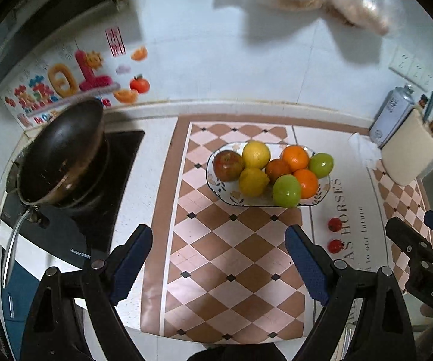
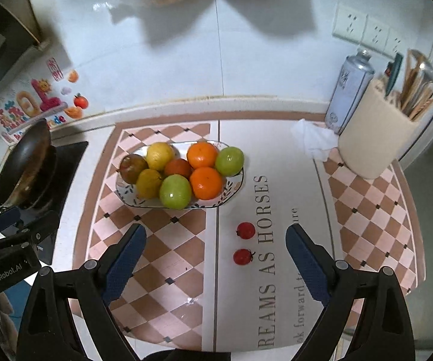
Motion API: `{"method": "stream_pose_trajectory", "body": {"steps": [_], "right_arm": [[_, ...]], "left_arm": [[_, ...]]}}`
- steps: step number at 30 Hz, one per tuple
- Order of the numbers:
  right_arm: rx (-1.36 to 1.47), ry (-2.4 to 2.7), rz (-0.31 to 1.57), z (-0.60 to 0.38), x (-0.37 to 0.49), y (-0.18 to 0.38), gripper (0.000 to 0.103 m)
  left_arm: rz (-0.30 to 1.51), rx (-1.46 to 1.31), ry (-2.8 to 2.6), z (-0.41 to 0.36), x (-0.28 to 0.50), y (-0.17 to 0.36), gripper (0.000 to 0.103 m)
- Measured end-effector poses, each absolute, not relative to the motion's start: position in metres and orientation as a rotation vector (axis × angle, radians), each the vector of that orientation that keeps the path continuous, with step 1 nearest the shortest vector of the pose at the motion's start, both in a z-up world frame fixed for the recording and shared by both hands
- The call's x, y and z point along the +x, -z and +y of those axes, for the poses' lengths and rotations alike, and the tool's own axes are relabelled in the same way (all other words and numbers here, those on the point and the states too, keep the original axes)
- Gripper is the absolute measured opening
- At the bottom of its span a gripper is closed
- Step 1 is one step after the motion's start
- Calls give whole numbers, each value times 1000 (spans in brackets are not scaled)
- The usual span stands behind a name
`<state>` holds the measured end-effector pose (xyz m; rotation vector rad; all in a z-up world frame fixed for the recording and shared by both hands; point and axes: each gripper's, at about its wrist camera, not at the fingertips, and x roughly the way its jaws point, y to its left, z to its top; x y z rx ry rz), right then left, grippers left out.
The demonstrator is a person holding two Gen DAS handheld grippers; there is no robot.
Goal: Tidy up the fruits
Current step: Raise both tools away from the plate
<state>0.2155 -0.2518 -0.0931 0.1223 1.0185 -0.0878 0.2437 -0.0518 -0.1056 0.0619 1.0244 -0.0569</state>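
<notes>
- Plate on the table, piled with two lemons, three oranges, two green apples, one reddish apple.
- Two cherry tomatoes lie loose just in front.

I've got the plate sitting on the mat, fruit heaped in it. Nearer me and to its right, two cherry tomatoes lie on the mat, one behind the other, well apart from the plate. Off left, a pan rests on the stove. Far right, a utensil holder stands with a can just behind it.
</notes>
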Motion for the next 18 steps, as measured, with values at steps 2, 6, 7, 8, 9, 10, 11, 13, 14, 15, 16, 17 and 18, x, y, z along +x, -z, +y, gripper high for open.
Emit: {"method": "stream_pose_trajectory", "body": {"steps": [2, 6, 7, 8, 9, 10, 11, 13, 14, 15, 16, 17, 18], "right_arm": [[120, 88, 1001, -249, 204, 82, 96], [119, 87, 968, -245, 183, 65, 96], [116, 90, 961, -244, 178, 62, 96], [112, 95, 950, -244, 172, 57, 96], [112, 97, 943, -243, 167, 54, 96], [112, 97, 938, -243, 163, 51, 96], [114, 96, 932, -243, 158, 48, 96], [114, 97, 917, -241, 148, 41, 96], [115, 97, 911, -241, 145, 39, 96], [113, 99, 903, -240, 141, 35, 96], [113, 100, 897, -239, 136, 33, 96], [114, 100, 892, -238, 133, 31, 96], [120, 102, 885, -237, 128, 28, 96]], "left_arm": [[993, 70, 56, -52, 234, 97, 90], [953, 71, 66, -51, 215, 84, 90], [944, 72, 70, -50, 210, 80, 90], [938, 73, 73, -50, 207, 78, 90], [929, 72, 78, -50, 202, 75, 90], [923, 70, 82, -50, 199, 73, 90], [917, 69, 86, -50, 196, 72, 90], [905, 67, 93, -49, 188, 67, 90], [898, 65, 98, -50, 185, 65, 90], [894, 66, 100, -50, 182, 63, 90], [887, 67, 104, -50, 179, 62, 90], [883, 67, 107, -50, 177, 61, 90], [879, 69, 110, -50, 173, 59, 90]]}}
